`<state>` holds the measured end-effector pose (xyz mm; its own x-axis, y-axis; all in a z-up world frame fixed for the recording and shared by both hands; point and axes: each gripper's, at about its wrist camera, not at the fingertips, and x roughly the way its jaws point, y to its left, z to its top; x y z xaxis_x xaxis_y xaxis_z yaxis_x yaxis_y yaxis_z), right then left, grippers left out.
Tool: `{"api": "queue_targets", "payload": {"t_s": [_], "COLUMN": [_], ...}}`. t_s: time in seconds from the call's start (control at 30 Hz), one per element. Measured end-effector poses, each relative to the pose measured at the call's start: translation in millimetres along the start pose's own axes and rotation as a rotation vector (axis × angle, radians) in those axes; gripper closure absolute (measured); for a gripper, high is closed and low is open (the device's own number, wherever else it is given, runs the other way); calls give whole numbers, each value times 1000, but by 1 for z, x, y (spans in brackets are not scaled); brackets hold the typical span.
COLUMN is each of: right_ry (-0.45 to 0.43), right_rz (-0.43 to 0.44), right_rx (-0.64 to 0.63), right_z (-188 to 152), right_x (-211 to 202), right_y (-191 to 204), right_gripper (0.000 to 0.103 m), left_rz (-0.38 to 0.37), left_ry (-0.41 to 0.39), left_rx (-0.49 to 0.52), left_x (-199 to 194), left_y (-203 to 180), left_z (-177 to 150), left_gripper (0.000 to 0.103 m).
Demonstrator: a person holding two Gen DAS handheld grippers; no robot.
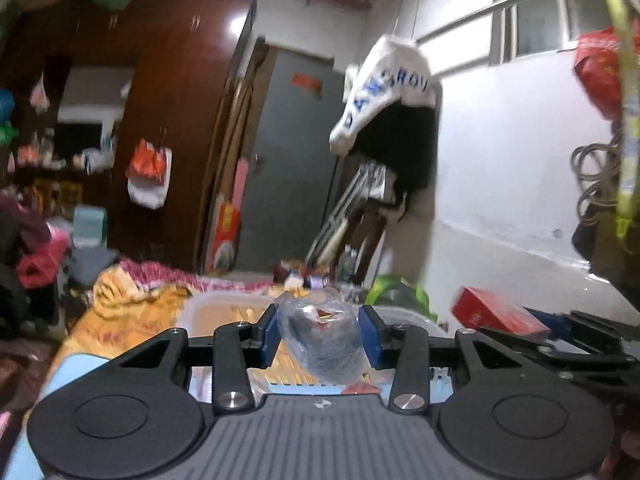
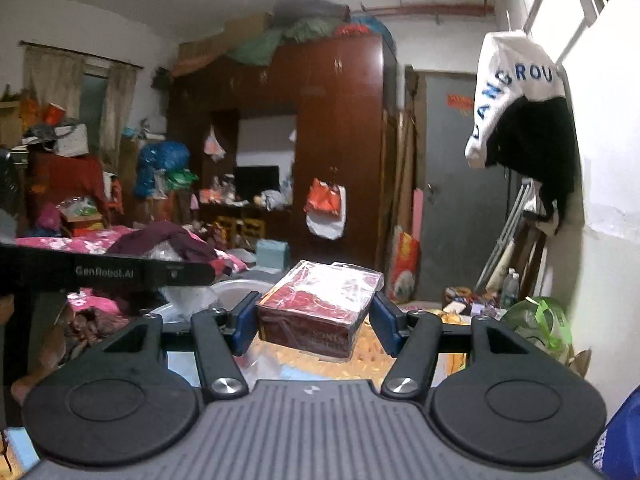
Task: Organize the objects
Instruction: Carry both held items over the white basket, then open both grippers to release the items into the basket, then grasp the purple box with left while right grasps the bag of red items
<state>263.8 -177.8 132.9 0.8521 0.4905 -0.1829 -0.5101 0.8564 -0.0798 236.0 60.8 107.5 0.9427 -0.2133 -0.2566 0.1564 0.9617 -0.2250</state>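
Left gripper (image 1: 322,334) pinched a clear plastic bag (image 1: 324,340) with dark contents between its blue pads, held up in the air over a pale plastic bin (image 1: 216,312) on the bed. Right gripper (image 2: 316,316) clamped a red box (image 2: 316,312) in clear wrap by its two sides, also held aloft. Behind: brown wardrobe (image 2: 332,120), grey door (image 2: 452,184).

Ceiling light glare, motion blur, fisheye warping
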Motion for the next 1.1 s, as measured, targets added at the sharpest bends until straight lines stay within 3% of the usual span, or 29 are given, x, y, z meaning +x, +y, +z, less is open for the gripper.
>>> {"api": "queue_targets", "payload": {"t_s": [0.07,0.1,0.13,0.17,0.23,0.37,0.43,0.5,0.6,0.73,0.83,1.0,1.1], "right_ry": [47,60,65,64,19,-18,-22,-36,-40,18,-6,36,54], "right_rz": [-24,-37,-52,-73,-90,-100,-65,-65,-114,-150,-140,-71,-76], "right_rx": [-46,-74,-92,-96,-58,-15,7,30,69,133,160,123,73], "right_z": [-2,-4,-7,-9,-13,-24,-37,-57,-92,-119,-127,-130,-134], "right_x": [21,30,34,35,25,-14,-35,-57,-79,-81,-84,-72,-73], "right_y": [0,2,4,6,5,0,-4,-6,-12,-21,-22,-18,-7], "right_gripper": [40,40,34,14,0,0,0,0,0,0,0,0,2], "left_rz": [-9,-8,-4,1,16,29,2,10,90,96,109,123,128], "left_ry": [44,63,81,80,56,-28,-117,-197,-248,-203,-156,-112,-90], "left_rx": [1,18,27,32,45,70,57,76,89,58,68,99,106], "left_x": [19,27,34,34,26,-23,-60,-89,-114,-110,-99,-89,-84], "left_y": [0,-2,-3,-3,-3,-2,3,7,11,25,28,31,33], "left_z": [-2,-3,-5,-6,-8,-18,-41,-68,-100,-111,-114,-125,-130], "left_gripper": [55,48,40,37,37,32,13,13,13,13,13,13,13]}}
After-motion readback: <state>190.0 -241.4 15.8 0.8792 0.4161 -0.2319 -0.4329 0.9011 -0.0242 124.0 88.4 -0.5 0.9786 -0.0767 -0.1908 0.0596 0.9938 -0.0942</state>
